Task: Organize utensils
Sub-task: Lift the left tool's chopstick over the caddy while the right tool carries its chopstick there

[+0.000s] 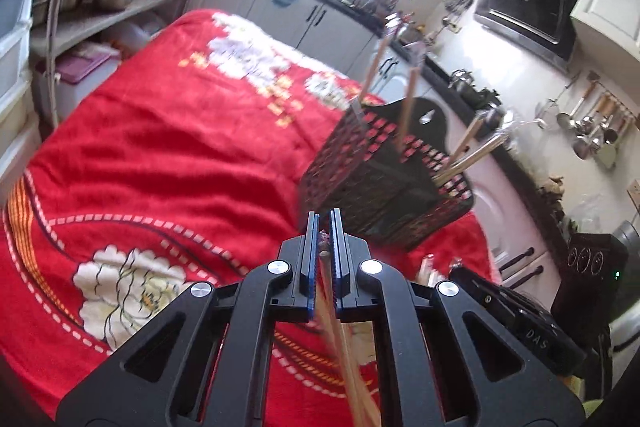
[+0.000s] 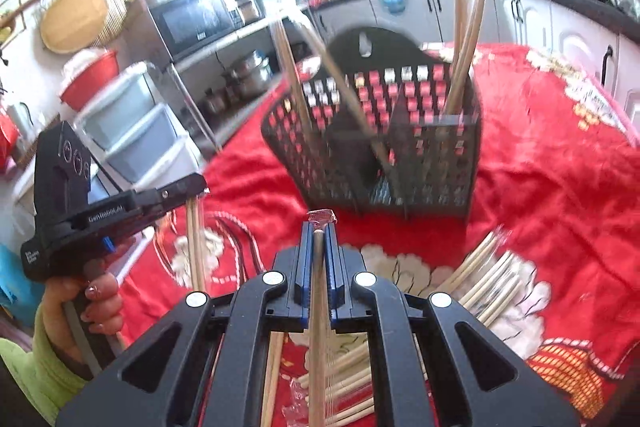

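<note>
Both grippers, left [image 1: 324, 223] and right [image 2: 319, 233], clamped on wrapped chopsticks [image 2: 318, 307] near the basket [image 2: 400, 147] on the red cloth [image 1: 160, 147].

On the side of the right gripper [image 1: 536, 339], seen from the left wrist, pale letters read "DAS". The left gripper [image 2: 120, 215] carries a raised word starting "Gen"; the rest is too blurred to read.
</note>
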